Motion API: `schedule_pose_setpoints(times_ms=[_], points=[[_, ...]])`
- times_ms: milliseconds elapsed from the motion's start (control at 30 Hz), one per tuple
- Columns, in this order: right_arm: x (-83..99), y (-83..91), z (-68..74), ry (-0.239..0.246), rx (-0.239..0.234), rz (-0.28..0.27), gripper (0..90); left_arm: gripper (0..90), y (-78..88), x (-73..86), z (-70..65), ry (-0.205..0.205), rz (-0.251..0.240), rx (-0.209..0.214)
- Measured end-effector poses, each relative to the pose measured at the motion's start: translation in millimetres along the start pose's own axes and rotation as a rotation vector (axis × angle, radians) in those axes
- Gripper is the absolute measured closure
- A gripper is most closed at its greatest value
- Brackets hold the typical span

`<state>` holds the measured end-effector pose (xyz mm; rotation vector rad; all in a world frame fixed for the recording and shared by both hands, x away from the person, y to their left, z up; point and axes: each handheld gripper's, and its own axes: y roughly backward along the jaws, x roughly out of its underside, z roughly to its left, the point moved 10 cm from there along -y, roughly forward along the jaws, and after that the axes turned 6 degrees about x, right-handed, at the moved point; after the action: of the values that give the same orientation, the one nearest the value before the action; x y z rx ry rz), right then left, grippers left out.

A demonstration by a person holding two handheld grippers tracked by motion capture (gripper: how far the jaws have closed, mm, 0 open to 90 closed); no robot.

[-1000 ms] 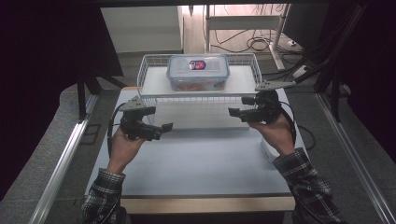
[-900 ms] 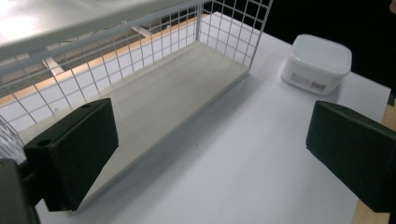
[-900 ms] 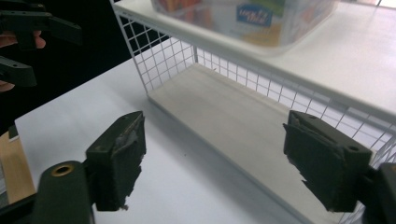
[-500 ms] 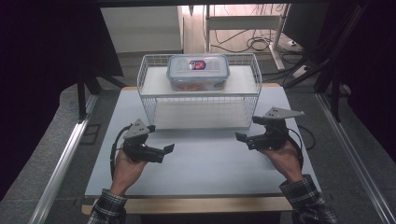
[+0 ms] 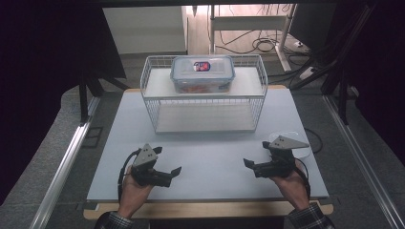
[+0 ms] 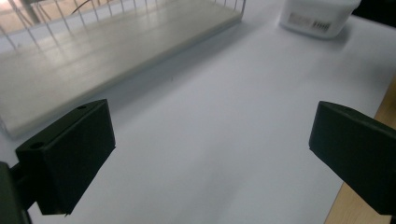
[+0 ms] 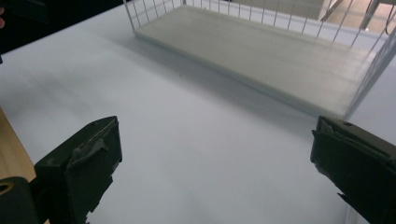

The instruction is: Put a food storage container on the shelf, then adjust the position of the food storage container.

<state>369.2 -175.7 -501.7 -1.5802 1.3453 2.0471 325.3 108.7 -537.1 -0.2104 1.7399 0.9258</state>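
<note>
Resting low on the table [image 5: 205, 157], left gripper [image 5: 169, 172] and right gripper [image 5: 252, 166] show jaws wide, empty; approach the lidded container [image 5: 202, 74] level.

A pale surface [image 5: 205, 157] with a wooden front edge stands on grey floor [image 5: 43, 157]; dark curtains [image 5: 43, 47] flank it, cables [image 5: 260, 45] trail behind.
</note>
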Motion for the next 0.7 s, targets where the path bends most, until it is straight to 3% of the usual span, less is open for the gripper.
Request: schedule_pose_setpoints(times_ms=[167, 267, 367, 533, 700], points=[[22.9, 0.8, 1.8, -0.027, 0.018, 0.016, 2.4, 0.0, -1.7, 22.4, -2.3, -0.005, 0.055, -0.036], [36.6, -0.7, 2.0, -0.047, 0.019, 0.039, 2.4, 0.0, -4.7, 29.3, -3.6, 0.024, 0.061, -0.023], [49.2, -5.0, -0.8, -0.043, 0.027, 0.076, 2.6, 0.0, -6.7, 30.5, -2.5, 0.023, 0.064, -0.022], [48.0, -5.8, -5.4, -0.027, 0.079, 0.063, 0.5, 0.0, -5.3, 29.6, 0.0, 0.023, 0.048, -0.027], [42.5, -1.7, -8.6, -0.031, 0.101, 0.063, 0.0, 0.4, -5.6, 30.3, 2.0, 0.016, 0.051, -0.031]])
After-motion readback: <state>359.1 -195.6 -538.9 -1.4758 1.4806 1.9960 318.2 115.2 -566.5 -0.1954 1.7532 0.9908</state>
